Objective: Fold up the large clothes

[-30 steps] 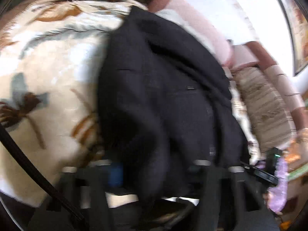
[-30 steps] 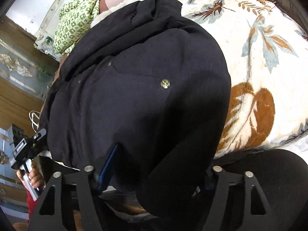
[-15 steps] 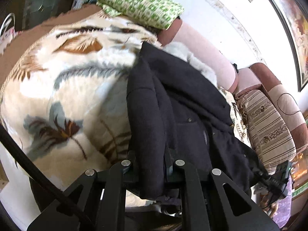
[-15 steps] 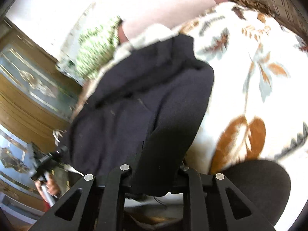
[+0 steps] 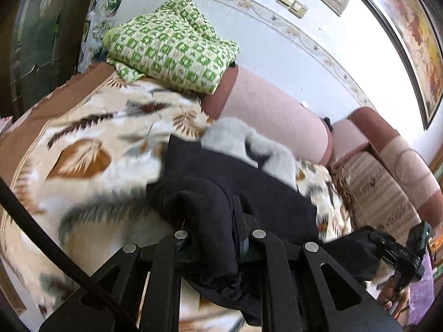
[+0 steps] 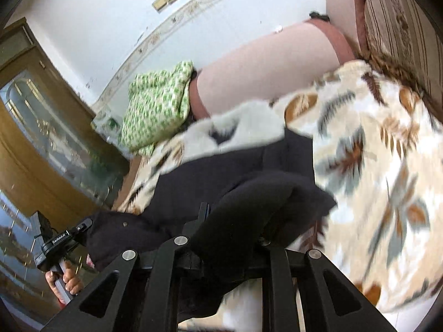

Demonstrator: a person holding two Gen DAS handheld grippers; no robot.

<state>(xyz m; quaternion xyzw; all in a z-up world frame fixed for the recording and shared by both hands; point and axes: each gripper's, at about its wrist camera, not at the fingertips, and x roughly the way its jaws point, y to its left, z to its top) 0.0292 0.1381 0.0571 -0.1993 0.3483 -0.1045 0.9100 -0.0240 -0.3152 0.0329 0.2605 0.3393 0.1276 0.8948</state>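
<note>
While both grippers pinch the near edge of the coat [image 5: 271, 202], the step in hand looks like carrying that hem up and over toward the collar to make a crosswise fold. The left gripper [image 5: 218, 238] has its fingers pressed onto a thick bunch of dark cloth that spills down between them, and the right gripper [image 6: 221, 238] is clamped the same way on another bunch of the same edge; in each view the other gripper shows low at the side, with dark cloth draped up to it. Just beyond the fingers the body of the coat lies on the leaf-print blanket [image 5: 83, 166], rumpled and rising in a hump close to the grips. Farther on, its pale fur collar [image 5: 243, 144] rests near the pink bolster [image 5: 271, 116] at the back of the sofa. A green checked cloth [image 5: 171, 47] sits on the bolster's end, apart from the coat. Next, I judge, the two hands should travel forward together, level and evenly spaced, so the hem lands square near the collar; the bunched grip could leave lumps, so the cloth wants a pull taut before release. Both views are blurred, so finer creases cannot be read.
</note>
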